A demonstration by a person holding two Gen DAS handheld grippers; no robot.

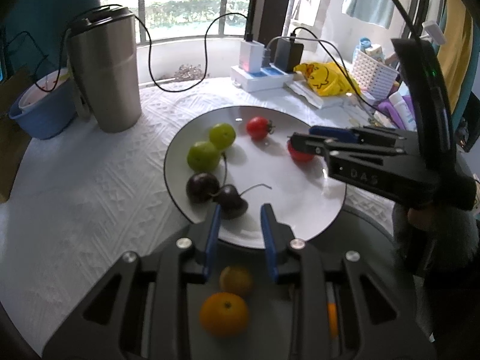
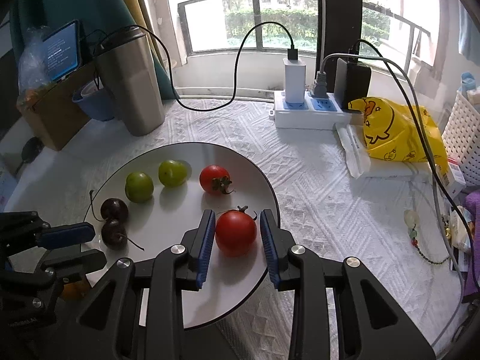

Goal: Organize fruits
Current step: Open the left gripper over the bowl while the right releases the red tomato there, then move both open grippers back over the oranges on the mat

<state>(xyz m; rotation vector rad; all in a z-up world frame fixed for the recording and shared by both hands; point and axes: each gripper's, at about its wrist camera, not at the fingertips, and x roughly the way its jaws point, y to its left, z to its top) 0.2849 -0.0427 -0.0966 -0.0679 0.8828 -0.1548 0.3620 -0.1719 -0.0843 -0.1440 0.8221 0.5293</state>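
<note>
Right gripper [image 2: 238, 235] low over plate [image 2: 168, 156] — pads flanking tomato [image 2: 235, 232], untouched

The plate [image 2: 240, 162] is glossy and smooth, mirroring the window light. The table [image 2: 315, 210] wears a white cloth with a raised, woven pattern, matt and rough. The tumbler [image 2: 132, 90] is brushed metal with a dull sheen under a black plastic lid. The tomatoes [image 2: 235, 233] and cherries [image 2: 114, 208] have shiny, taut skins. The right tool [image 2: 238, 240] is matt black plastic with ribbed blue pads [image 2: 207, 240] and bright metal screws. The yellow bag [image 2: 399, 132] is crinkled, glossy plastic.
</note>
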